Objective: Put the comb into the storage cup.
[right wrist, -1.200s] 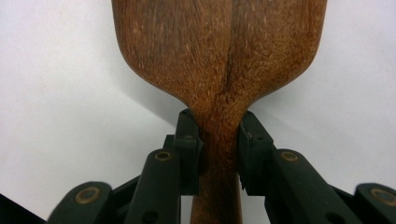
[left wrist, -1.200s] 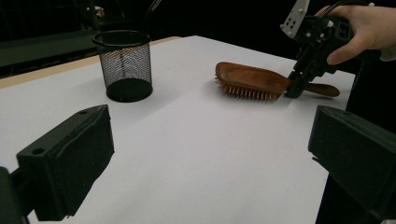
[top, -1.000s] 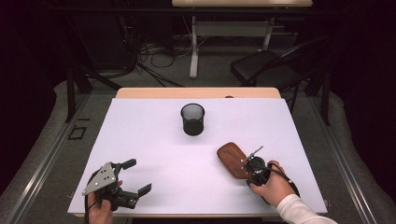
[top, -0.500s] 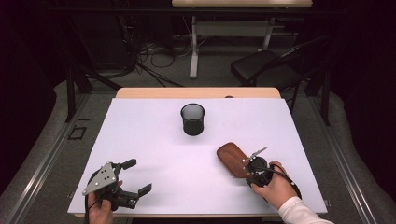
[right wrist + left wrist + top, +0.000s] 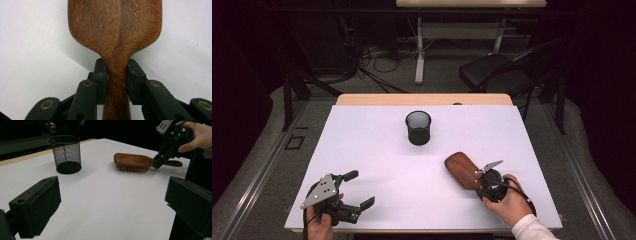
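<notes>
Currently we note the right gripper [image 5: 482, 181] fingers [image 5: 101, 75] grasping the hairbrush [image 5: 463, 169] handle on the surface [image 5: 372, 150]; the left gripper [image 5: 357, 189] fingers [image 5: 37, 207] stand released.

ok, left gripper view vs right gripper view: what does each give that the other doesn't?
Left gripper view alone: the black mesh cup standing upright on the white table, the hairbrush's bristles facing down, the hand holding the right claw at the handle, and the left claw wide open with nothing between its jaws.

Right gripper view alone: a close look at the right claw's pads pressing both sides of the neck where the handle meets the head, plus the wood grain.

Both: the wooden hairbrush lying on the white table, gripped by the right claw.
</notes>
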Motion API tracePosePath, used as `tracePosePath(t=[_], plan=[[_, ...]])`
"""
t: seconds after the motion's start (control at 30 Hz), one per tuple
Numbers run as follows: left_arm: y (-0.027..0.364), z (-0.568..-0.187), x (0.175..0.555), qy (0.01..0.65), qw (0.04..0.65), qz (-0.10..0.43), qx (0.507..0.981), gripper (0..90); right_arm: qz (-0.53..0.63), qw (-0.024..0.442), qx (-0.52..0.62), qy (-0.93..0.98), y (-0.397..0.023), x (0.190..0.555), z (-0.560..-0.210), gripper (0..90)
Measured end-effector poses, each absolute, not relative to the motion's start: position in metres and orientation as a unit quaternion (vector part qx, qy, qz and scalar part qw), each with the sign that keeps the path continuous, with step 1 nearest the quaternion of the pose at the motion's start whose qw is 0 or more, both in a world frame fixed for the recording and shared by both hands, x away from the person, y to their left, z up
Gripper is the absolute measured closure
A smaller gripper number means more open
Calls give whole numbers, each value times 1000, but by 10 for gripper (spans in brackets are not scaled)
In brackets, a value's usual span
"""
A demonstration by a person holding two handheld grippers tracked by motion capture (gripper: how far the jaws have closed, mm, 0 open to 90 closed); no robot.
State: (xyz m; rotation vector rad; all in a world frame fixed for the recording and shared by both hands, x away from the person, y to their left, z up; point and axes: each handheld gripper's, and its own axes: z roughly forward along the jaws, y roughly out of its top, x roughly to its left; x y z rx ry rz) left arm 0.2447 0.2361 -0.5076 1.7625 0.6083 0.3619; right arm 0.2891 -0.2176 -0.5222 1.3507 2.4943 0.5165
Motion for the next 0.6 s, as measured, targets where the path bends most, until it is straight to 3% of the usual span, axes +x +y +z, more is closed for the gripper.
tracePosePath(t=[0.6], plan=[[236, -508, 245, 260, 581, 155, 755, 4, 242, 144, 468, 838, -228, 286, -516, 723]])
